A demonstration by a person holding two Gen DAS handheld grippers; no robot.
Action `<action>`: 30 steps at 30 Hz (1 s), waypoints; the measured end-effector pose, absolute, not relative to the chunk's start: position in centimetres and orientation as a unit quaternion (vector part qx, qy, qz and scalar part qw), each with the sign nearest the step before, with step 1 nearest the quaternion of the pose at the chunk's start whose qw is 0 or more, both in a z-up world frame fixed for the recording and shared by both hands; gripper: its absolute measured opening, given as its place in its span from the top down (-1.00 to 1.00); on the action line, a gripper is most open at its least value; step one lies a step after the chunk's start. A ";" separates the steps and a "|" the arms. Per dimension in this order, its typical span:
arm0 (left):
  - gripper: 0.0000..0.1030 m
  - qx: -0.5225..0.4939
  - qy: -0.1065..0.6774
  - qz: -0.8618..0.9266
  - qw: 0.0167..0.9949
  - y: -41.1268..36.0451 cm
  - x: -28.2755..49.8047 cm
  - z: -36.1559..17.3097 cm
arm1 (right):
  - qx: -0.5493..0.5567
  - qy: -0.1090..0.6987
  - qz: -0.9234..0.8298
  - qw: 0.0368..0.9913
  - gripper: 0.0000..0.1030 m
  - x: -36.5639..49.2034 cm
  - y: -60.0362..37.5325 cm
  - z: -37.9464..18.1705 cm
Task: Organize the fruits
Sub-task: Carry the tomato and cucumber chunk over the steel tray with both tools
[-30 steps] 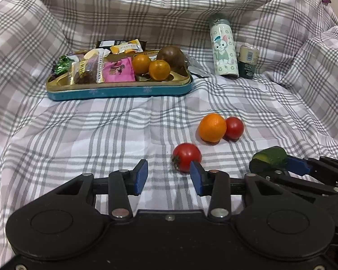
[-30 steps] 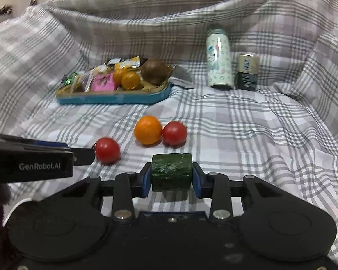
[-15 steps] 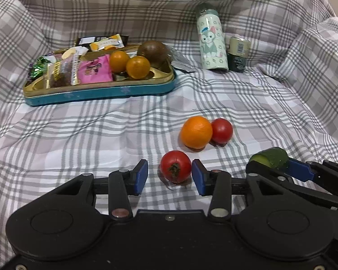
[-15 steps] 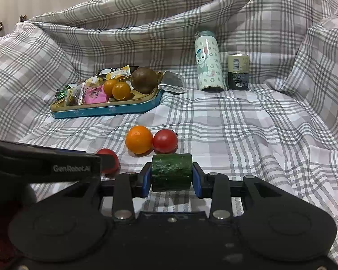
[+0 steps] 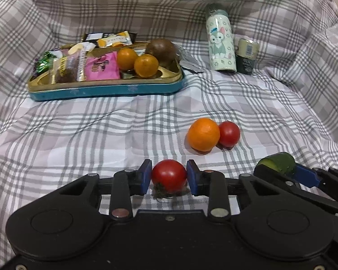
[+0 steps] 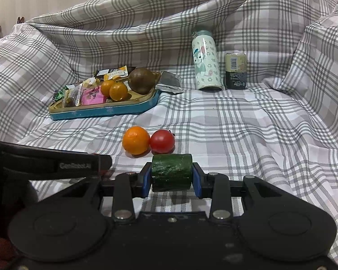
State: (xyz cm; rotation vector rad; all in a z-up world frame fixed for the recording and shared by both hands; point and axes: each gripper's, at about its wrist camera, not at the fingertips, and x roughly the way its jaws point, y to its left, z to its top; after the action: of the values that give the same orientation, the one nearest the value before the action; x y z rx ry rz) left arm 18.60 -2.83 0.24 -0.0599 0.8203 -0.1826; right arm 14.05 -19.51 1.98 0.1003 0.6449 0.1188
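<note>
On the plaid cloth (image 5: 101, 139), a tomato (image 5: 169, 175) sits between the fingers of the left gripper (image 5: 169, 176), its stem end turned down toward the camera. The jaws have just been closing and both pads now touch it. The right gripper (image 6: 171, 175) clamps a cucumber piece (image 6: 171, 172), long axis across the jaws. An orange (image 5: 203, 133) touches a second tomato (image 5: 229, 133) further back. The tin tray (image 5: 106, 91) holds snacks and fruits; the cloth rises behind like a wall.

Red tomato (image 5: 169, 175), stem end down, is gripped on the plaid cloth. Orange (image 5: 203, 134) and second tomato (image 5: 229, 133) lie touching beyond it. Cut cucumber piece (image 6: 171, 172) is held sideways.
</note>
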 end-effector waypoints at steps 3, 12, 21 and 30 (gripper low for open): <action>0.19 -0.040 0.390 -0.084 0.916 -2.3 17.8 1.4 | 0.057 0.317 0.057 0.945 0.28 14.1 -19.8 2.0; 0.19 -0.071 0.376 -0.063 0.922 -0.1 13.3 4.8 | 0.080 0.319 0.048 0.943 0.28 14.0 -20.5 1.9; 0.19 -0.086 0.373 -0.036 0.923 1.3 7.7 5.2 | 0.074 0.302 0.040 0.950 0.28 13.0 -20.4 2.0; 0.19 -0.069 0.362 -0.035 0.929 1.1 4.0 4.9 | 0.055 0.269 0.026 0.961 0.28 11.4 -20.3 3.0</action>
State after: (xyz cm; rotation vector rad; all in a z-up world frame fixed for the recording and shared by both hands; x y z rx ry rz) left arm 4.04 1.05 4.89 -0.1408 0.7415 -0.0718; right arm 11.42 -20.28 3.02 0.1119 0.5461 0.0531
